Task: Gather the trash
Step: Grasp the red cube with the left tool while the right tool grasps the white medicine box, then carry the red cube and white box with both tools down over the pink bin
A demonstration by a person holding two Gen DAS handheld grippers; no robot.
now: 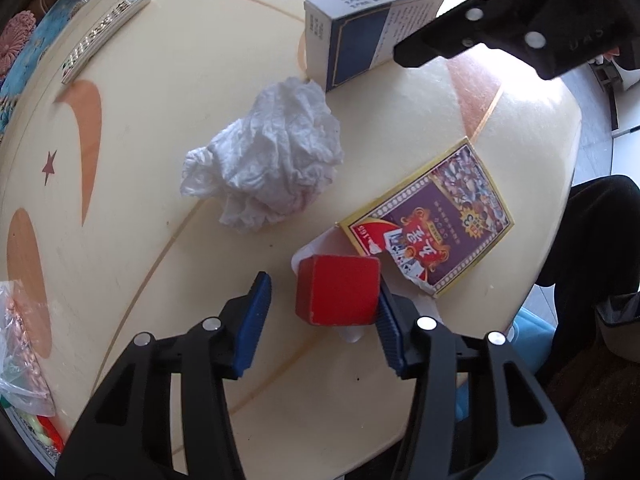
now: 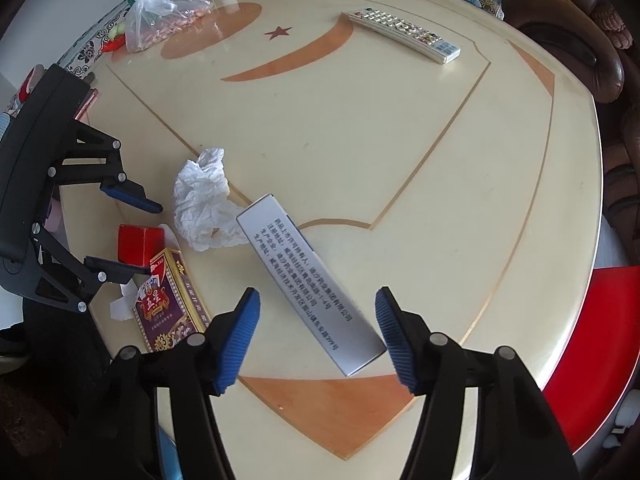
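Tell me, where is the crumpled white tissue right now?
The crumpled white tissue lies mid-table, between the blue-and-white box and the small red box.

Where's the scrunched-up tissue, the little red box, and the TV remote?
crumpled tissue (image 1: 268, 160): left wrist view, middle of the wad.
red box (image 1: 340, 294): left wrist view, its top face.
remote control (image 2: 404, 34): right wrist view, middle of its button side.

A crumpled white tissue (image 1: 266, 162) lies on the table between a red box (image 1: 339, 295) and a blue-white carton (image 1: 352, 40).
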